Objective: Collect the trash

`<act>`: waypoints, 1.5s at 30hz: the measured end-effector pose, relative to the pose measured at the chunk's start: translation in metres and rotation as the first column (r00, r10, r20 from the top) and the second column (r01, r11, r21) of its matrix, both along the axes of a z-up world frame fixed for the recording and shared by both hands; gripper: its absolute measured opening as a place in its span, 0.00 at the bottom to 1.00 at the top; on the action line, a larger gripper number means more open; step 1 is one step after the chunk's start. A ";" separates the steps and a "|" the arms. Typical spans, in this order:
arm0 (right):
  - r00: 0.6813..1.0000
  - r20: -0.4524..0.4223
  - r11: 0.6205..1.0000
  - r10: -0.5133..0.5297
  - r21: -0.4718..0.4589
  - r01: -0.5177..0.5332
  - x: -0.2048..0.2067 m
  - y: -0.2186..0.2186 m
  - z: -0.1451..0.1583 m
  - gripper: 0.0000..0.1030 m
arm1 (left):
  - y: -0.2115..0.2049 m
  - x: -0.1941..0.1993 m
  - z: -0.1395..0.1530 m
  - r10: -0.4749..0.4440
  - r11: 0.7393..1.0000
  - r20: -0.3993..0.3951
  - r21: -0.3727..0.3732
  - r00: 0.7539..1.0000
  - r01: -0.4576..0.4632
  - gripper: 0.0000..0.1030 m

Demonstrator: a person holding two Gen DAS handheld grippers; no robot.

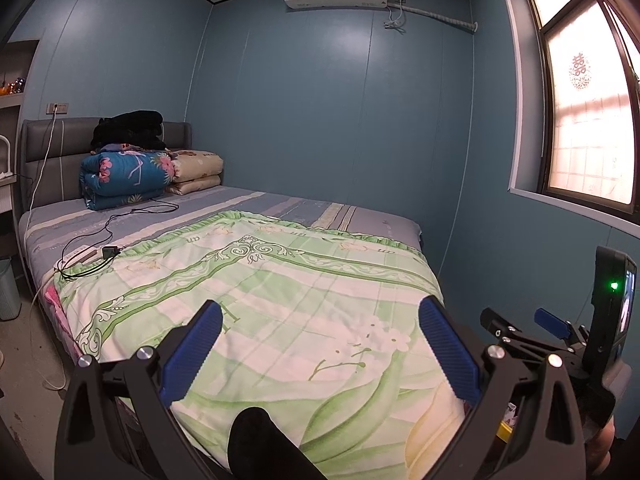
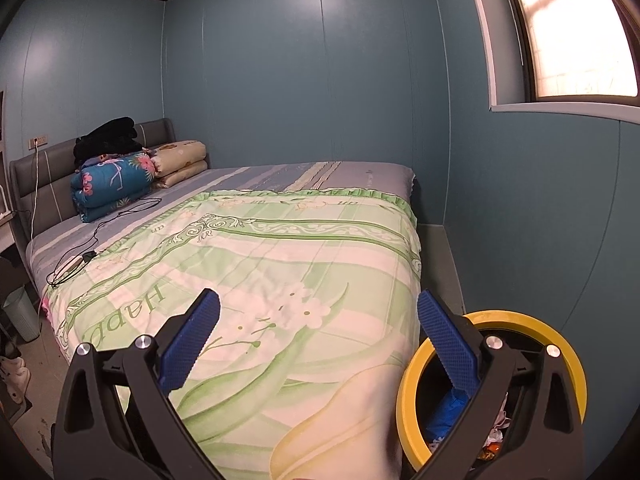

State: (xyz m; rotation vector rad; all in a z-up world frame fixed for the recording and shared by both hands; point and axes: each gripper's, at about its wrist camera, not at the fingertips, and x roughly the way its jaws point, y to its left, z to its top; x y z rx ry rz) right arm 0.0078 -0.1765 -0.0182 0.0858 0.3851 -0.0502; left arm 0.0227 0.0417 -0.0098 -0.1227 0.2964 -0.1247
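Both pairs of blue-padded fingers are spread wide and hold nothing. The left gripper hangs over the foot of the bed, its fingers framing only the green floral quilt. The right gripper is just beside it to the right, above the same quilt, with its right finger crossing the yellow rim of the trash bin at the bed's corner.

The bin already holds crumpled paper, something blue and other scraps, so I judge one drop finished and the search for the next piece in hand. No loose trash shows on the quilt; up the bed lie only a black cable with a charger, folded bedding and dark clothes.

The next move calls for scanning further, probably the floor by the left edge near the pale bin, then lowering spread fingers around whatever turns up
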 end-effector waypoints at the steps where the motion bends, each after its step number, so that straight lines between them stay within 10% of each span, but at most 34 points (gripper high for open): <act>1: 1.000 -0.001 1.000 0.001 0.001 -0.001 0.001 0.000 0.000 0.92 | 0.000 0.000 0.000 -0.001 1.000 0.001 -0.002 1.000 0.001 0.92; 45: 0.999 -0.024 1.000 -0.022 0.009 0.022 0.005 -0.004 -0.008 0.92 | -0.005 0.003 -0.004 -0.028 1.000 -0.011 -0.014 1.000 0.027 0.92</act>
